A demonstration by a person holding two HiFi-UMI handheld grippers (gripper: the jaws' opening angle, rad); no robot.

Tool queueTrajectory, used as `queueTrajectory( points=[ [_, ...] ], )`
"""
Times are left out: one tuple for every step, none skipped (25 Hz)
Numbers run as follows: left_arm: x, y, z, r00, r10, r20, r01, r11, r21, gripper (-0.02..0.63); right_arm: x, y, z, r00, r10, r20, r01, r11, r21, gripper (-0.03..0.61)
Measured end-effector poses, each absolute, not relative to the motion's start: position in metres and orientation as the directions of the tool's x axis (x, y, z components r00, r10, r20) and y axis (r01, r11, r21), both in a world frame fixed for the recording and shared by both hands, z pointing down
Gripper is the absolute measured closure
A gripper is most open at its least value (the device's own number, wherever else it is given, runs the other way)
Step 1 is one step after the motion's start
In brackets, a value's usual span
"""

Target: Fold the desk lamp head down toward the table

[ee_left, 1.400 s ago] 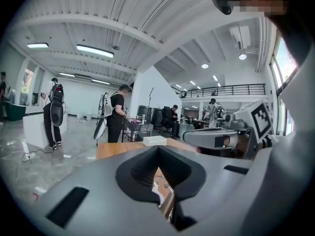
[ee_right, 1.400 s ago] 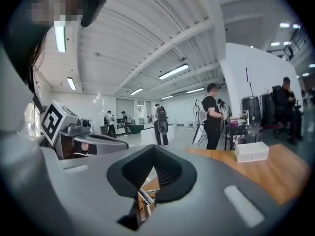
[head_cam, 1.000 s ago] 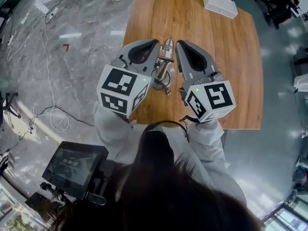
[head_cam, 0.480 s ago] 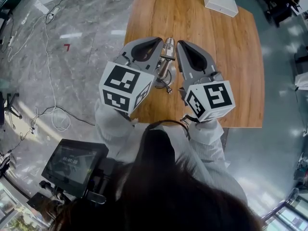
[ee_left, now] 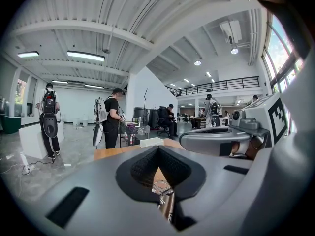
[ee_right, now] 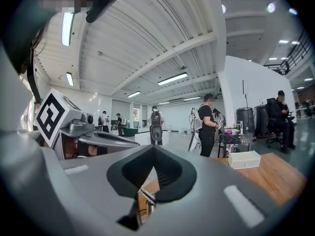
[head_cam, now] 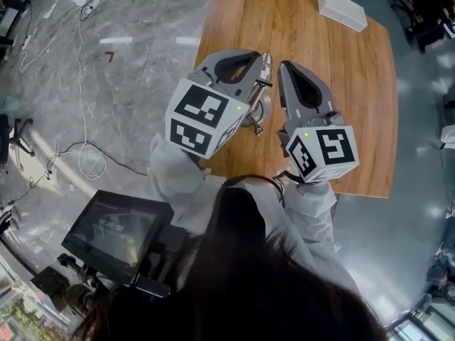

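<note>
Close under my chin, my left gripper (head_cam: 250, 55) and right gripper (head_cam: 287, 67) sit side by side over the near edge of the table (head_cam: 348, 98), marker cubes toward me. Each gripper's own view shows its jaws pressed together with nothing pinched: the left gripper's (ee_left: 157, 149) tips meet, and so do the right gripper's (ee_right: 154, 148). Through the opening behind each pair of tips I see only a sliver of metal below.

That metal is the desk lamp (head_cam: 262, 71). It stands on the table in the narrow gap between my two grippers, with its shiny stem rising toward the jaw tips. Neither gripper seems to have hold of it, though the left one lies just beside it. I can't make out the hinge, but the head looks raised rather than lowered. My reading is that the fold is not yet done, and the grasping and pressing down are both ahead.

Further off, a white box (head_cam: 342, 9) lies at the table's far corner, well apart.
</note>
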State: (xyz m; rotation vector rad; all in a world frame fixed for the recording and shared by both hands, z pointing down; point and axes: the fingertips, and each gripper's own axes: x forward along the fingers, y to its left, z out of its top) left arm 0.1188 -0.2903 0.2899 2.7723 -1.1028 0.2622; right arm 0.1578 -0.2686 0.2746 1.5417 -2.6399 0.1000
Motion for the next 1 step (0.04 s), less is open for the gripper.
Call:
queueTrajectory(
  points=[
    [0.1207, -0.2899, 0.2900, 0.718, -0.662, 0.215, -0.687, -0.723, 0.070, 0.612, 0.1592, -0.2680, 0.2748, -0.485, -0.868, 0.105, -0.873, 0.487, -0.012, 0.578]
  ],
)
